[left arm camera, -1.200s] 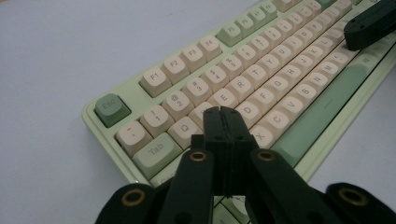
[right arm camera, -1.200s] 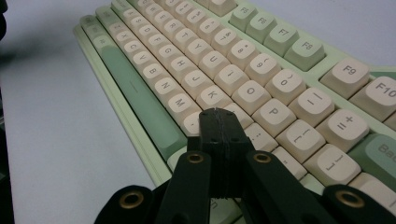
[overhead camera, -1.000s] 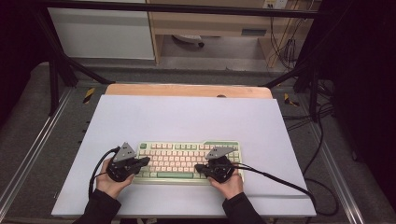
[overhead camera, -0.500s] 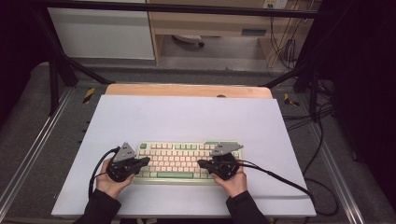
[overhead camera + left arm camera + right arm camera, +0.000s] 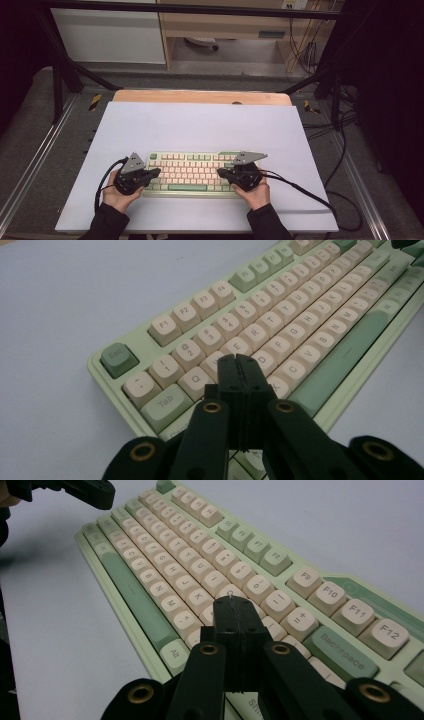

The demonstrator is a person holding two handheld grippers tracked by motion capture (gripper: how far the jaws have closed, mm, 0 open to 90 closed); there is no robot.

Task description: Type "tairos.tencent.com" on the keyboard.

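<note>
Low in the high view, your left gripper [image 5: 156, 172] and right gripper [image 5: 221, 172] each have their jaws pressed together, pinching nothing, tips over opposite ends of the pale green keyboard with cream keys [image 5: 192, 172]. It lies lower centre on the white tabletop [image 5: 200, 125].

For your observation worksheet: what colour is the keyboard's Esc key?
The Esc key is green, darker than the pale green case; clearest in the left gripper view.

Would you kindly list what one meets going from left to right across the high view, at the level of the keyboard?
Left gripper → keyboard → right gripper → its trailing cable
</note>
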